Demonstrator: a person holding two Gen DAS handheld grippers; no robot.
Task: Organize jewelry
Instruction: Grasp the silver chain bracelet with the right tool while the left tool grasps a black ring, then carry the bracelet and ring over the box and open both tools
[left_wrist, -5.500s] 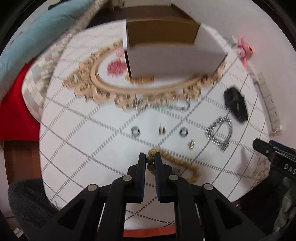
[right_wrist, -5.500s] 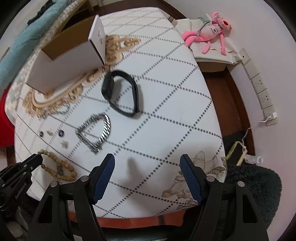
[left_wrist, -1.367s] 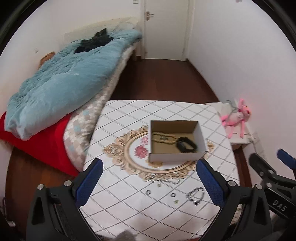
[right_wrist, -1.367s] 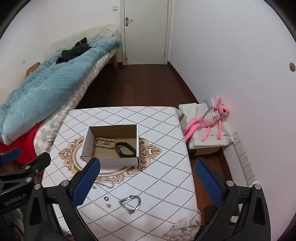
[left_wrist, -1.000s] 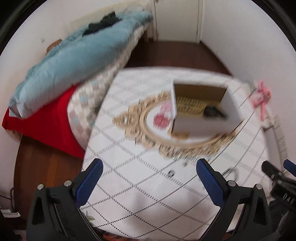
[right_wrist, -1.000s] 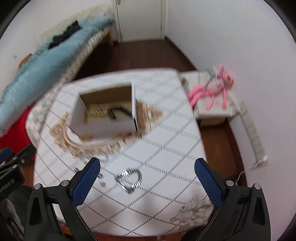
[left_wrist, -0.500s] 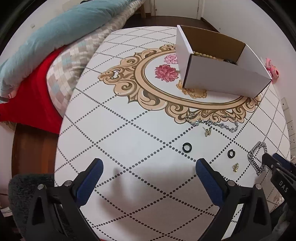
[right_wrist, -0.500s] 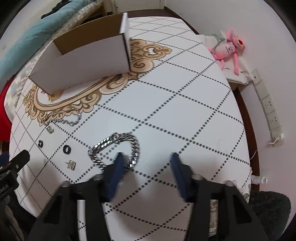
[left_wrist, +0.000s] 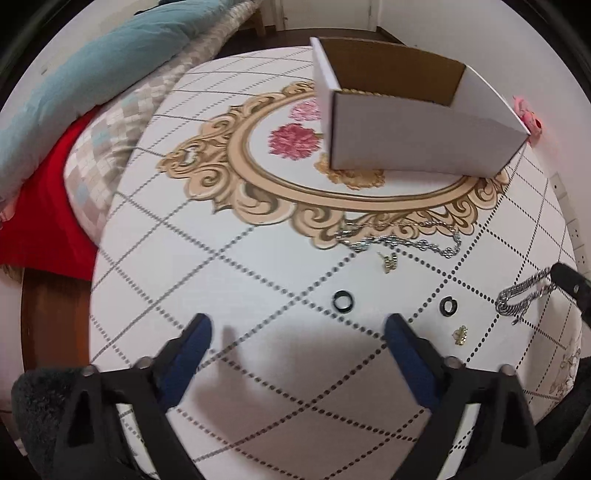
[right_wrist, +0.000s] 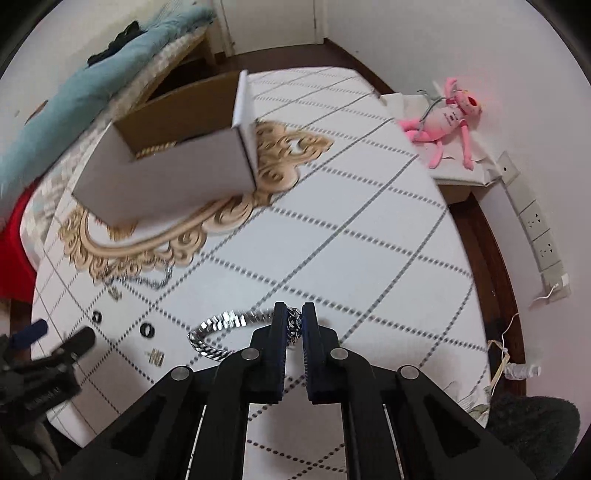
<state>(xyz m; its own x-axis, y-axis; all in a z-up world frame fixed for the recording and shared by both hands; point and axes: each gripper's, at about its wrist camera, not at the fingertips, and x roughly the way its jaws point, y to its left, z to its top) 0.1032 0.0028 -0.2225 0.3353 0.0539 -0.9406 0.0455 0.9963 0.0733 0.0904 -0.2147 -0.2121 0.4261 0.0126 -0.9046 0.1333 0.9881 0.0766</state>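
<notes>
My right gripper (right_wrist: 294, 314) is shut on the silver chain bracelet (right_wrist: 221, 325), low over the table's near right part; the bracelet also shows in the left wrist view (left_wrist: 521, 295). My left gripper (left_wrist: 297, 332) is open and empty above the near table edge. Ahead of it lie two black rings (left_wrist: 342, 300) (left_wrist: 448, 305), two small gold earrings (left_wrist: 388, 260) (left_wrist: 460, 334) and a thin silver chain (left_wrist: 406, 242). The open white cardboard box (left_wrist: 413, 129) stands behind, with beige beads just showing inside.
The round table has a white diamond-patterned cloth (right_wrist: 369, 240) with a gold ornament. A bed with a blue quilt (left_wrist: 92, 74) is at the left. A pink plush toy (right_wrist: 447, 118) and wall sockets (right_wrist: 539, 236) are at the right.
My right gripper has closed on the silver bracelet, which was lying loose between its open fingers. My left gripper has moved a little closer to the rings, still open.
</notes>
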